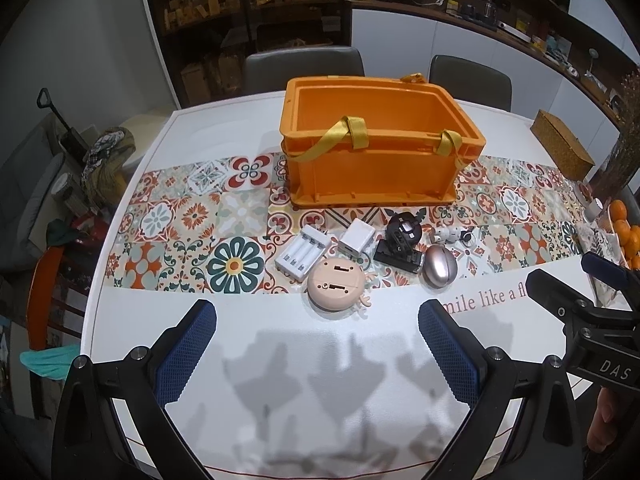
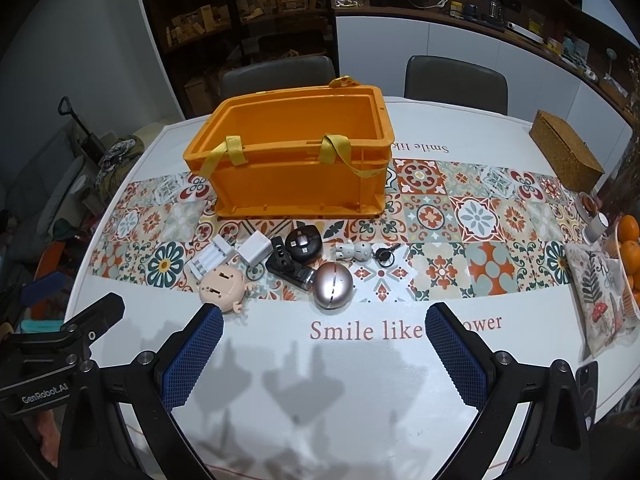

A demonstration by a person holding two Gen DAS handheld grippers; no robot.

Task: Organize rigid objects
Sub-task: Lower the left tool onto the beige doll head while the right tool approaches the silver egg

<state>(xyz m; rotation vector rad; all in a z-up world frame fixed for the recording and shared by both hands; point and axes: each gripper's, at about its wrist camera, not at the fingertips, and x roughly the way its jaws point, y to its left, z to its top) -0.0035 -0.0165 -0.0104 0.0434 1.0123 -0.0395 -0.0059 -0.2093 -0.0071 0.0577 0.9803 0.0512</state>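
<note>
Both the left gripper [image 1: 318, 322] and right gripper [image 2: 324, 328] hung spread and empty over the table [image 2: 360, 380]; small gadgets [image 2: 280, 264] lay clustered before the orange crate [image 2: 296, 184]

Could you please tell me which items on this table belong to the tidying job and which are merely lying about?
For the job:
orange plastic crate
white battery charger
white cube adapter
round pink gadget
silver egg-shaped case
black gadgets
small white figurine

Lying about:
woven wicker box
oranges
</note>
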